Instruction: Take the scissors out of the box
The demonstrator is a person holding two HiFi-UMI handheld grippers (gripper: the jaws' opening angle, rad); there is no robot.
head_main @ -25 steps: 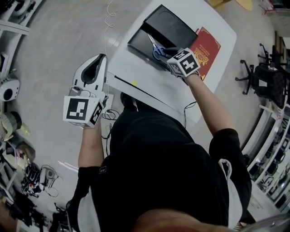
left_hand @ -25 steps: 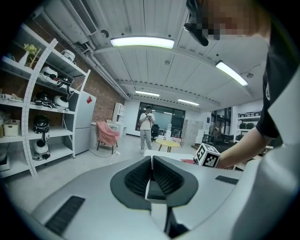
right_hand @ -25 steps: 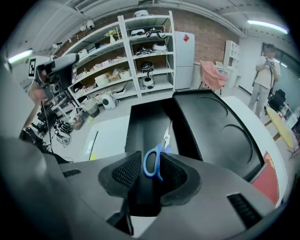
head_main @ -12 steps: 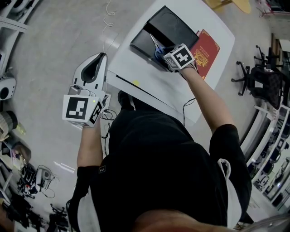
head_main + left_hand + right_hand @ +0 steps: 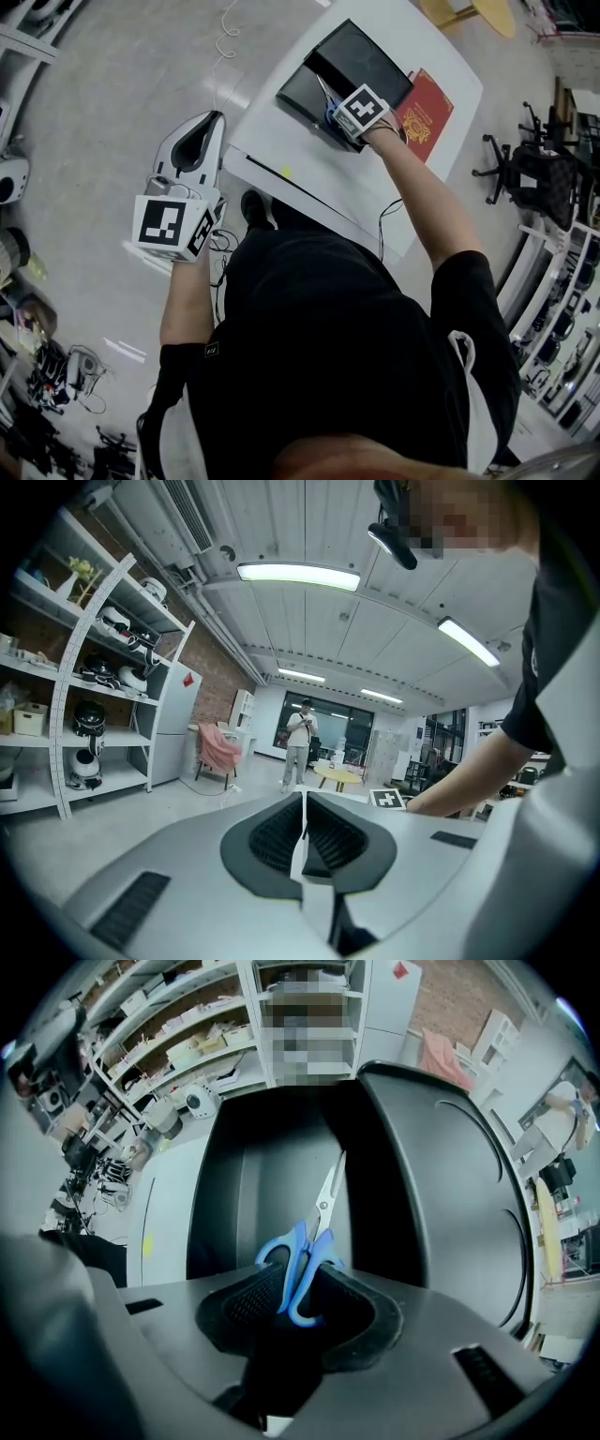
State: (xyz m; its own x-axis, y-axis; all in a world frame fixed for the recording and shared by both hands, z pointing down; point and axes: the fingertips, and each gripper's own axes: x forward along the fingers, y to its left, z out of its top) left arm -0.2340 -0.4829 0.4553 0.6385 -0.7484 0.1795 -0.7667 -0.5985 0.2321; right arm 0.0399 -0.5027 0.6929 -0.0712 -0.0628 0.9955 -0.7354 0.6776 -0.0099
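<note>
Right gripper has moved toward 1 o'clock into box; jaws now pinch scissors by the handles, still inside. Lift is likely next. Left gripper at 9 o'clock, jaws pressed together, empty.

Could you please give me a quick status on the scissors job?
Left gripper shut, empty, beside the table. Right gripper shut on the scissors' blue handles. Scissors not yet out of the open black box. Nothing blocking.
</note>
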